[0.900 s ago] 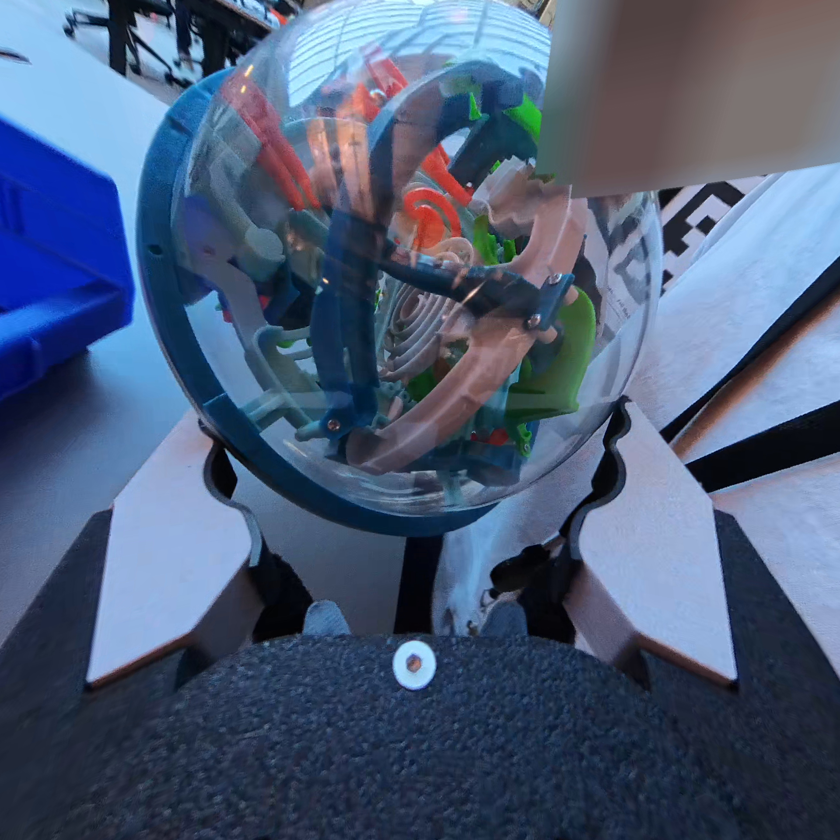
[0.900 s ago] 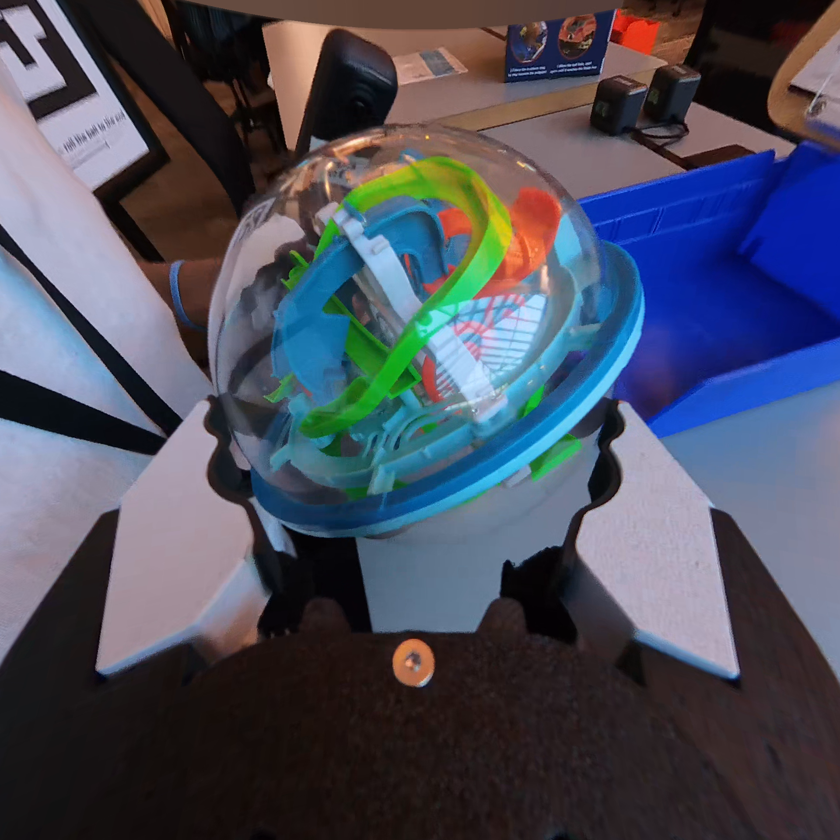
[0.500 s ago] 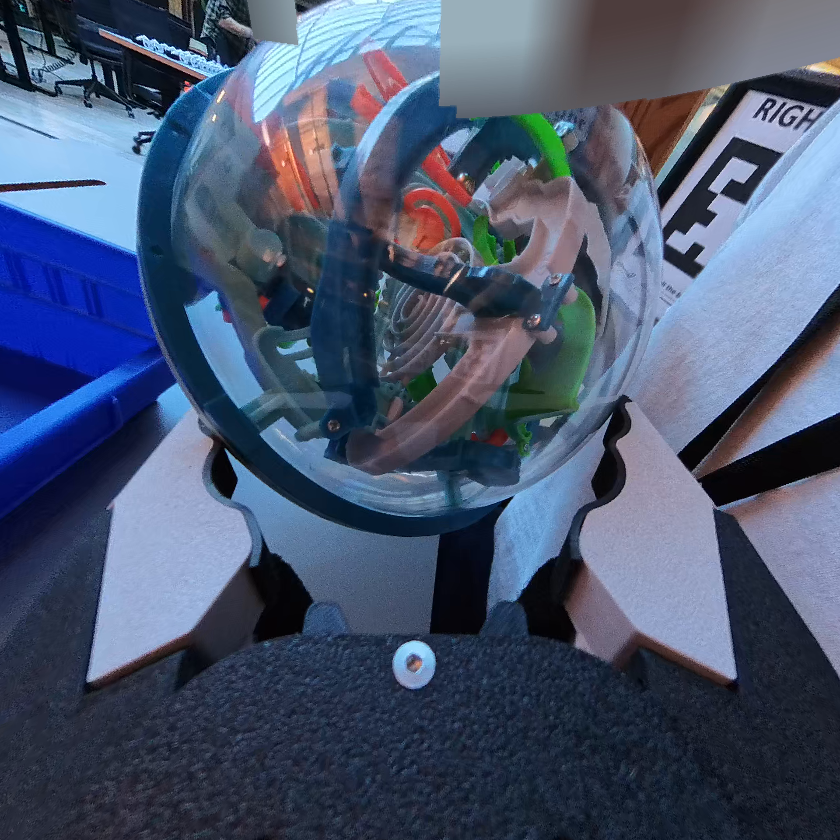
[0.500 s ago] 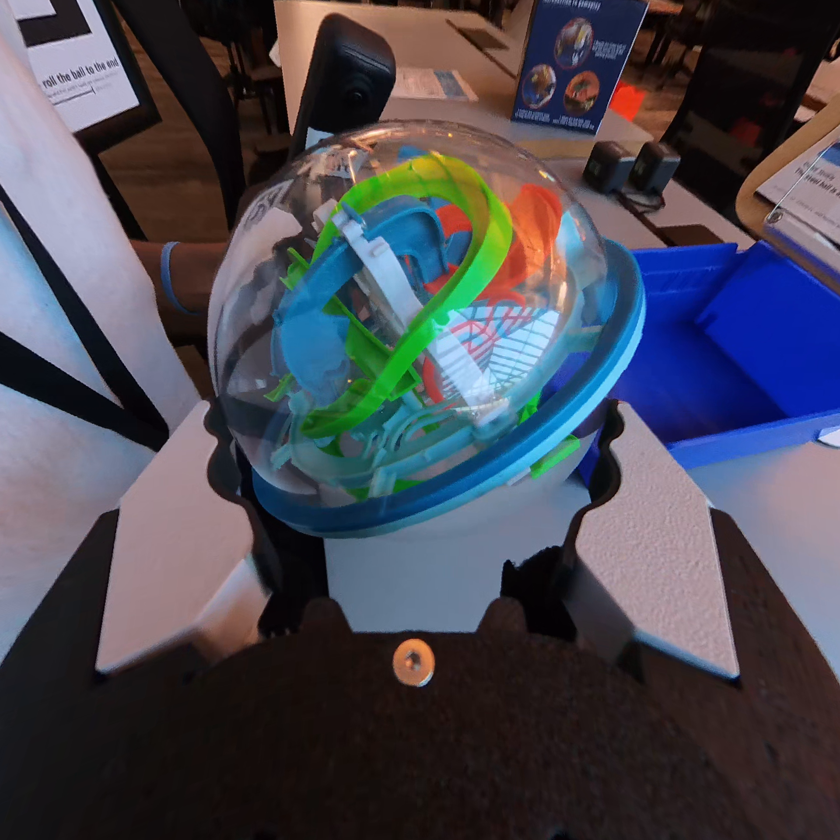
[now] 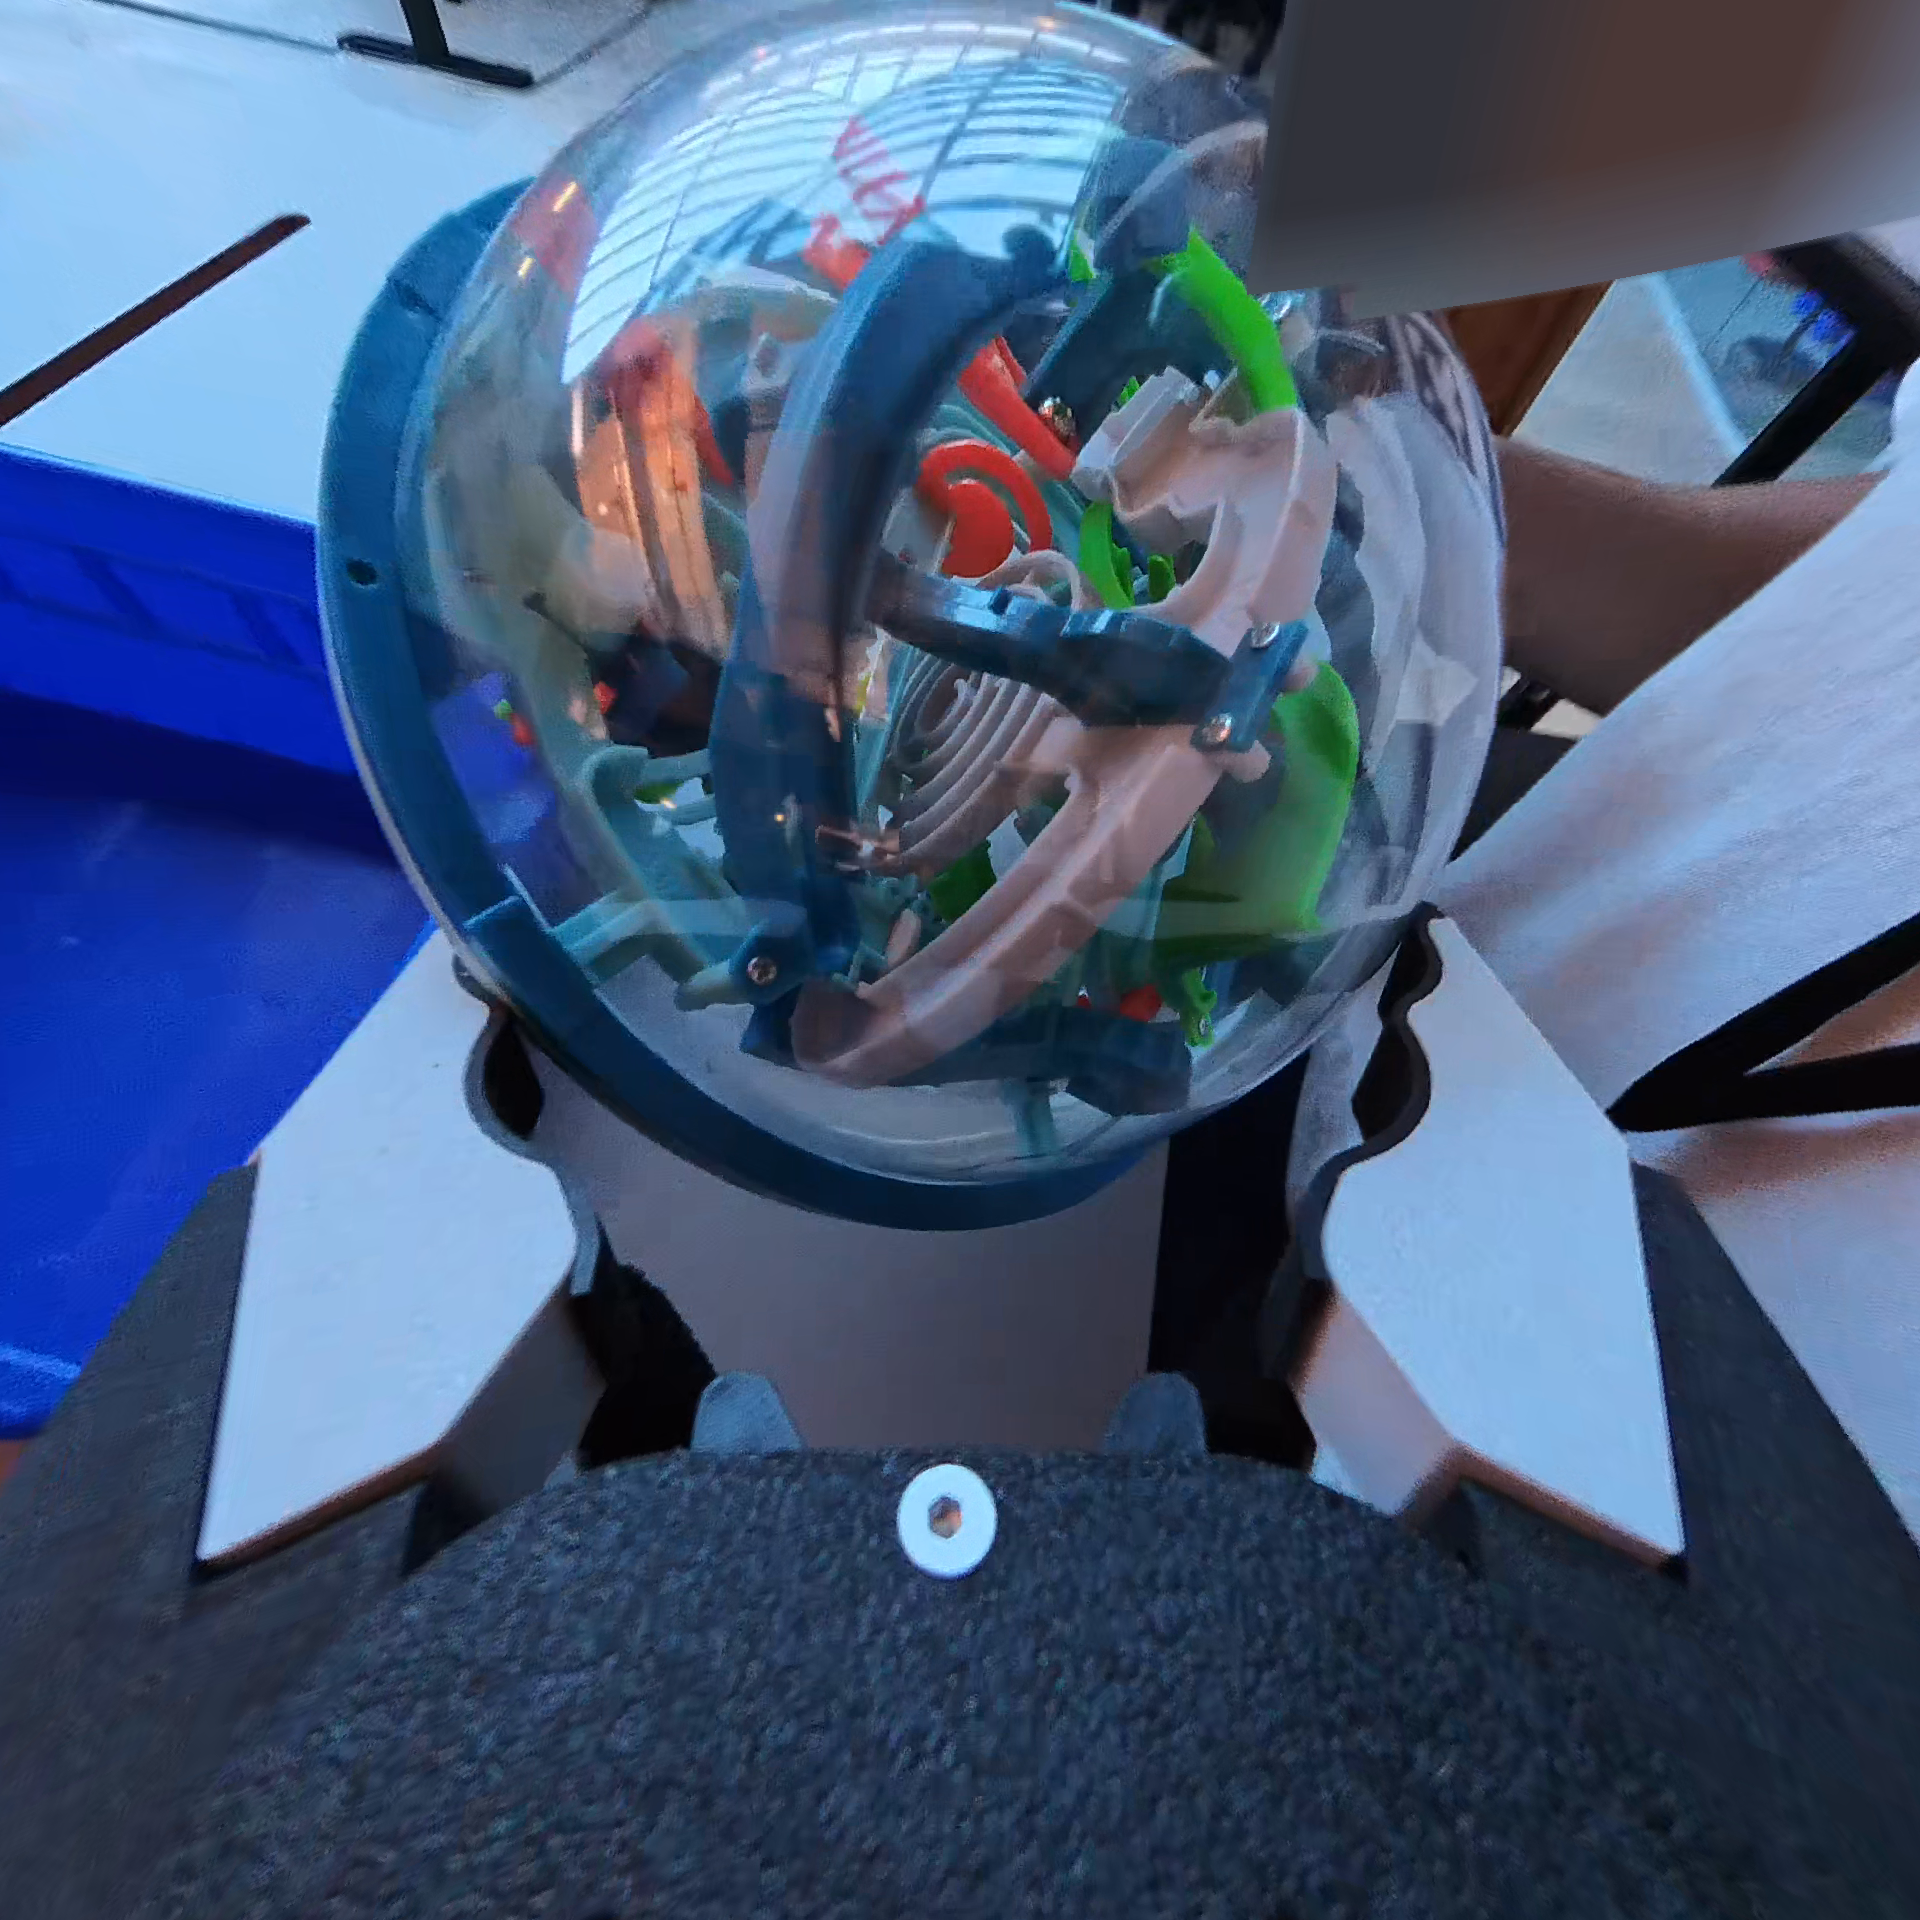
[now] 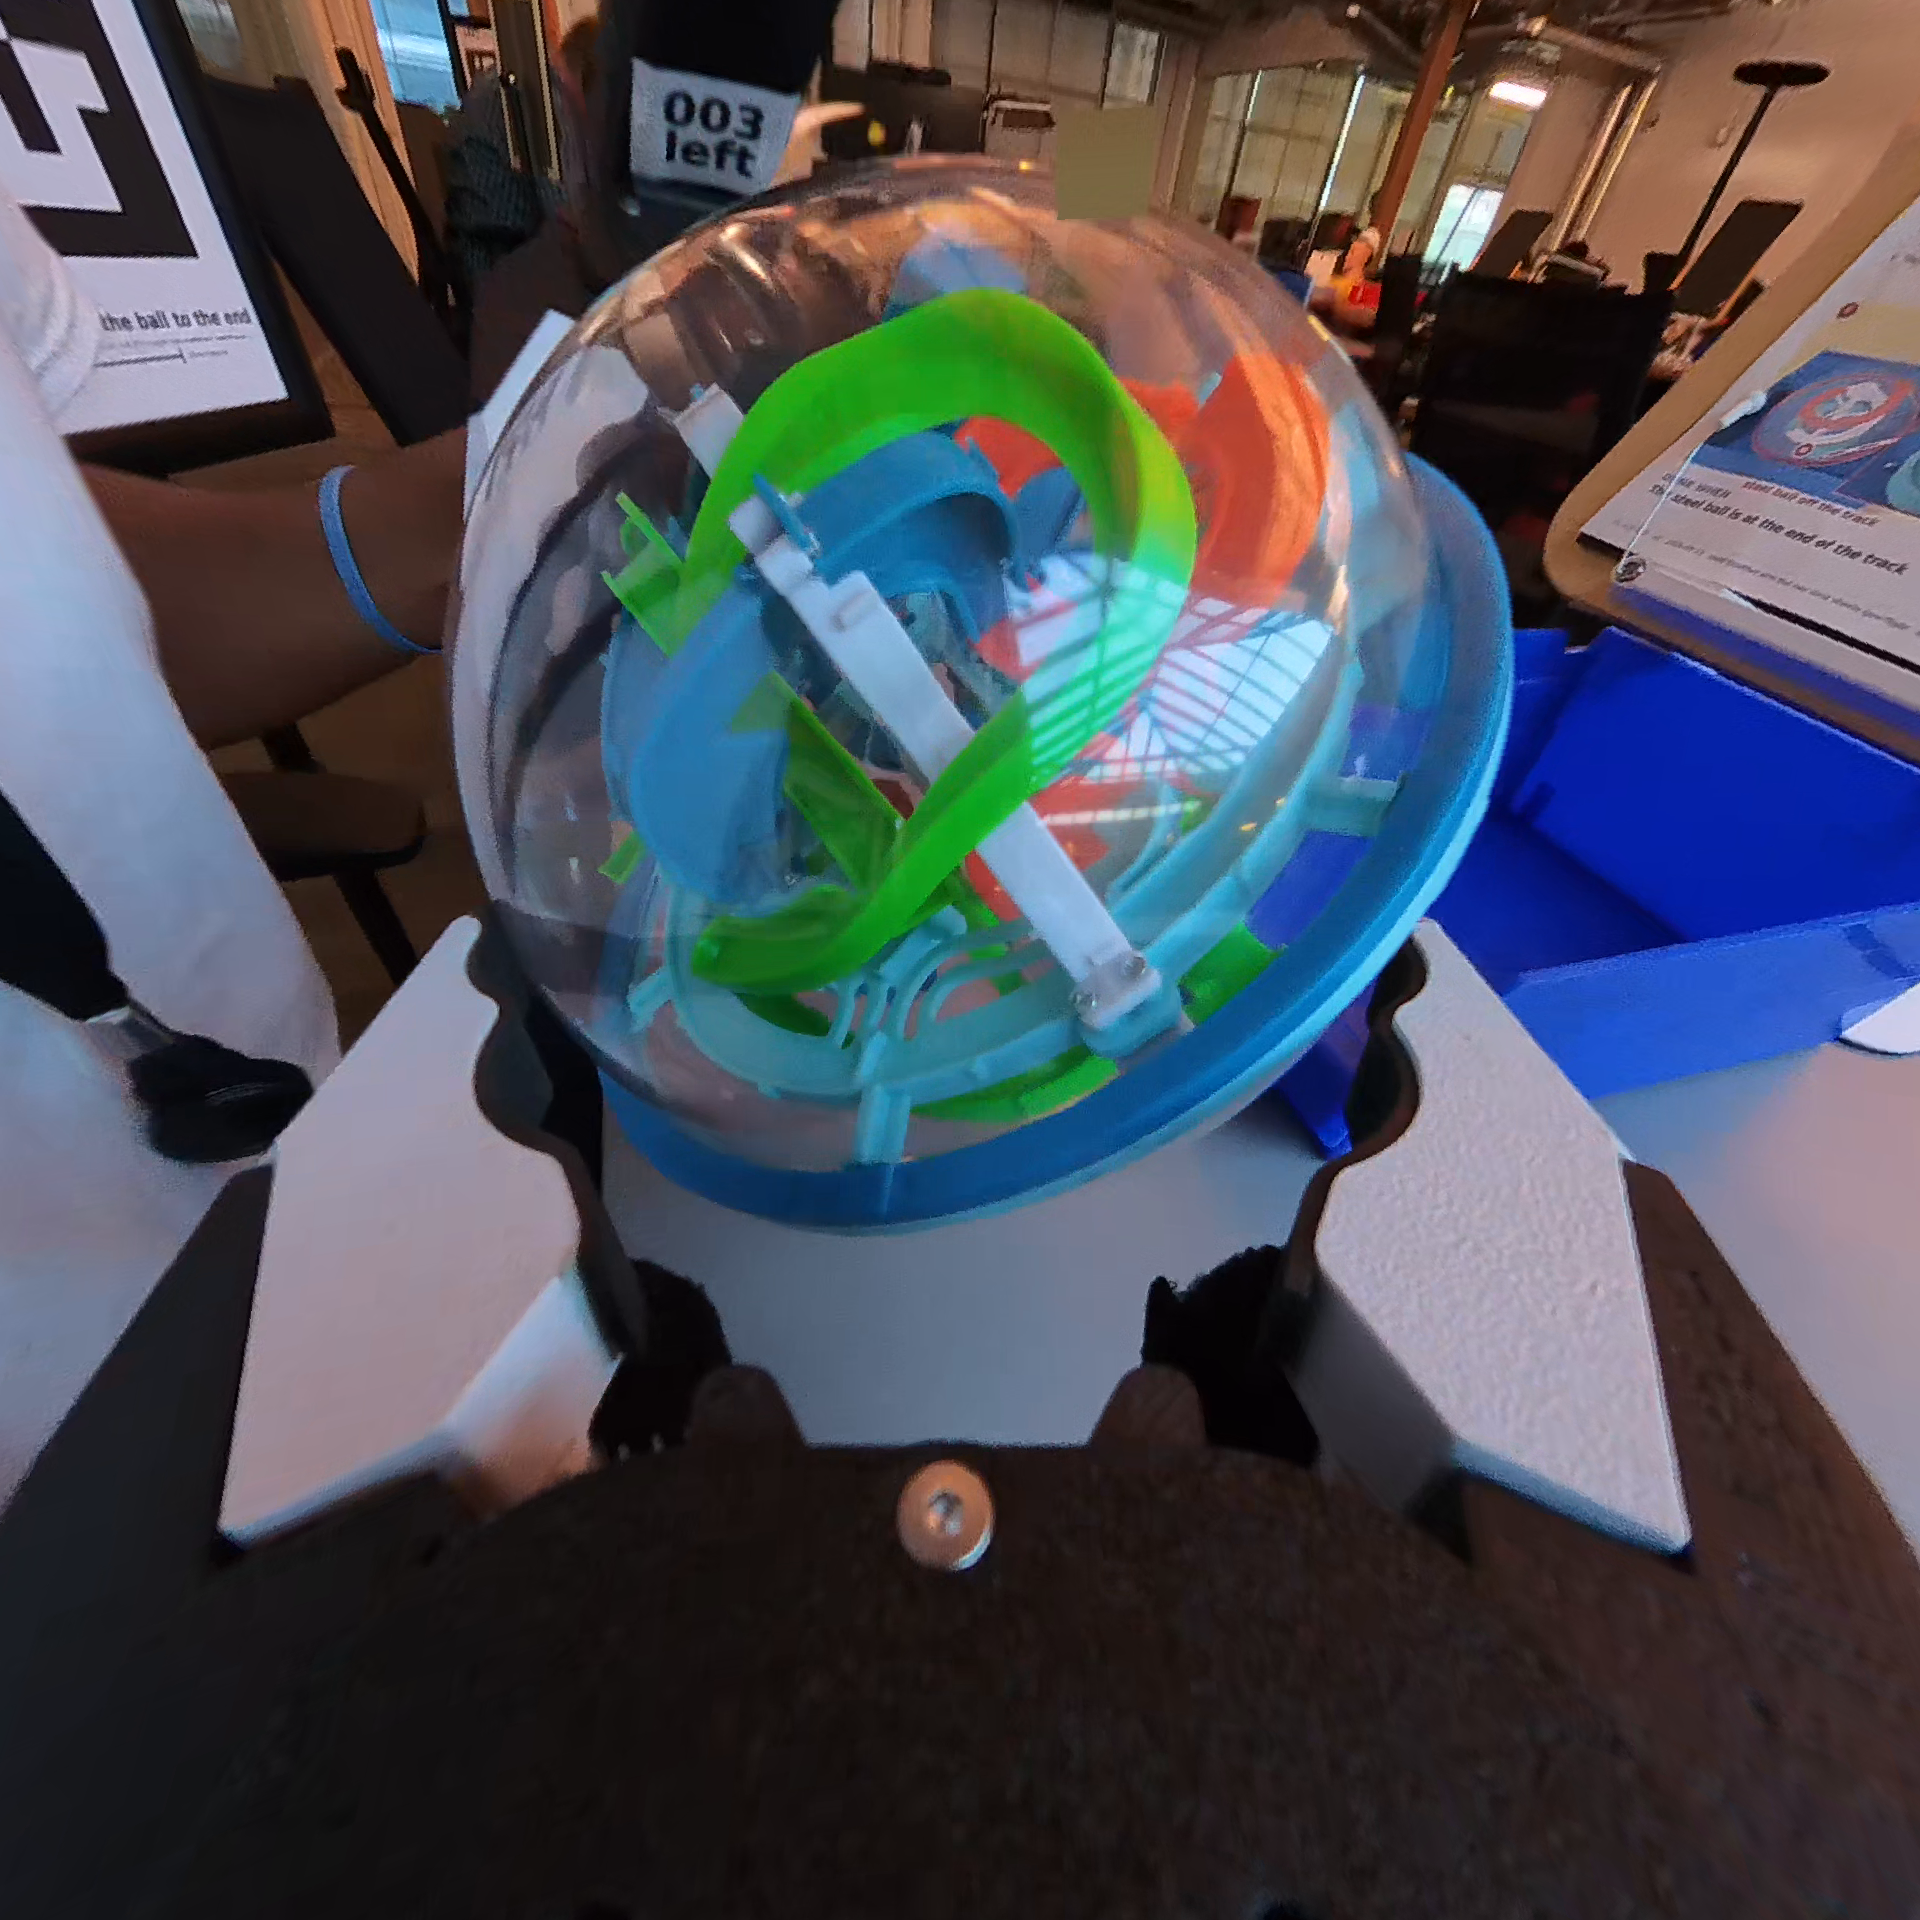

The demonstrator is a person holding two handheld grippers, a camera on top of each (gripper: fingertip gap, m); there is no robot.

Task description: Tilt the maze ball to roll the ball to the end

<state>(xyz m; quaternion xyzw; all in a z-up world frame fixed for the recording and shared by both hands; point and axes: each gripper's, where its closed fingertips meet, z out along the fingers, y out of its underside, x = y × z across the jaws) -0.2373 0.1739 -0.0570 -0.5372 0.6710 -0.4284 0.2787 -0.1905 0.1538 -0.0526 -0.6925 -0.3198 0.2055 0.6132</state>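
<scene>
The maze ball [image 5: 914, 644] is a clear sphere with a blue rim and green, orange, white and blue tracks inside. It is held up in the air between both grippers. My left gripper [image 5: 951, 966] is shut on its lower part, one finger on the blue rim and the other on the clear dome. My right gripper [image 6: 945, 956] is shut on the opposite side of the maze ball [image 6: 966, 665] in the same way. The left gripper's black body [image 6: 717, 104] shows behind the ball. I cannot make out the small steel ball among the tracks.
A blue bin [image 5: 135, 831] sits on the white table, also in the right wrist view [image 6: 1683, 831]. A person's arm [image 6: 260, 582] with a blue wristband is close on the left. A clipboard with a sheet [image 6: 1766, 499] stands at the right, a framed sign [image 6: 125, 208] at the left.
Both grippers have tilted together with the ball between them. The bin and table have shifted in both views and more of the room shows behind. The grip on the ball is the same.
</scene>
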